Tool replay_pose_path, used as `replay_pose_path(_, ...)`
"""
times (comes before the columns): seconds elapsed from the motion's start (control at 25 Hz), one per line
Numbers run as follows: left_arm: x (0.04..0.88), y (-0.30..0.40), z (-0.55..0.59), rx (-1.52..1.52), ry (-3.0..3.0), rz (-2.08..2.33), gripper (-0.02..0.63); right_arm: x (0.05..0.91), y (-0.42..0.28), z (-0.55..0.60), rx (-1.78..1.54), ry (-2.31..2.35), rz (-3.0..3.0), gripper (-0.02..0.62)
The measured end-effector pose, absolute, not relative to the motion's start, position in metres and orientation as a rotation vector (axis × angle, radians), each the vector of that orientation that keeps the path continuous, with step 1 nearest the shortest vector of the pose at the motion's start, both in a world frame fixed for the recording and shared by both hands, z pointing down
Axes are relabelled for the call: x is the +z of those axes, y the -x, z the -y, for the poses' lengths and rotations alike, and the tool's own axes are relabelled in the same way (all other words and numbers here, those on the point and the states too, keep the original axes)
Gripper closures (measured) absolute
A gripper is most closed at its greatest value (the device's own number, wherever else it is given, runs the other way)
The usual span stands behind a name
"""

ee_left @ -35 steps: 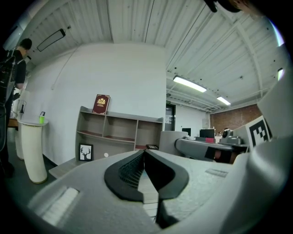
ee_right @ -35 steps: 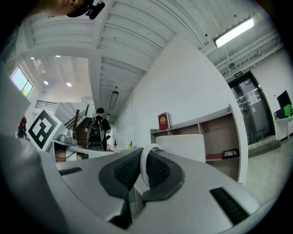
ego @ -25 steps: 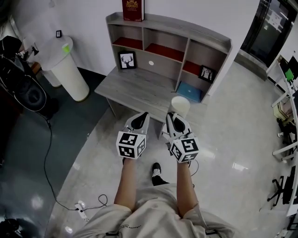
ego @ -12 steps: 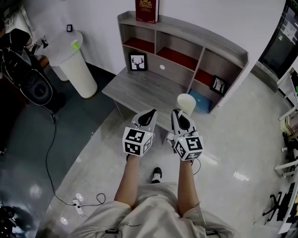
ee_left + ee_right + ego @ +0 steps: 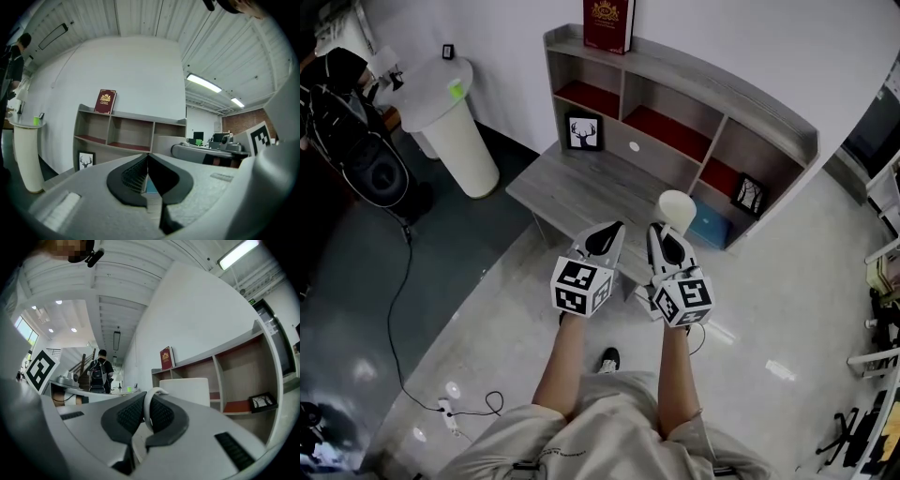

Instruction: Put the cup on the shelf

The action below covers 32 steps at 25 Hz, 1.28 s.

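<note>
One cup (image 5: pixel 675 206), one shelf (image 5: pixel 712 80), one book (image 5: pixel 607 23), two framed pictures (image 5: pixel 584 132), perhaps one box (image 5: pixel 710 228).

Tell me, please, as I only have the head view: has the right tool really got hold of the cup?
Observer: Yes. In the right gripper view the right tool is shut on the handle of the white cup.
Operator: Thank you. Is the left tool carrying anything?
Observer: No. The left gripper view shows the left tool shut, with nothing between its pads.
Operator: Is anyone else around?
Observer: A person with a backpack shows in the distance in the right gripper view, back turned to us.
</note>
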<state>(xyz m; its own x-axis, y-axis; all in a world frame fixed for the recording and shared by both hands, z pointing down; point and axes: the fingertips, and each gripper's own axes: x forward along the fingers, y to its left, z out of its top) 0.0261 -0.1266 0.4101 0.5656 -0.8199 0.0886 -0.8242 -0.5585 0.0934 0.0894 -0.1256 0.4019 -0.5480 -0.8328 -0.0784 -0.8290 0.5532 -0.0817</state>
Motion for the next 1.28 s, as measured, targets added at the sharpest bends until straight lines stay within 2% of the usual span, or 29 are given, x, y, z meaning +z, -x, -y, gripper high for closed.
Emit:
replay_pose_path(0.84,0.447,-0.060,0.161,0.238,-2.631,1.392,0.595,0.432,-0.108,0.154,-0.051,1.361,-2.743,0.575)
replay_pose_path(1.28,0.438,-0.043,0.199,0.224,-2.689,1.332,0.595,0.424,-0.093,0.192,0.045,1.449,-2.723,0.575)
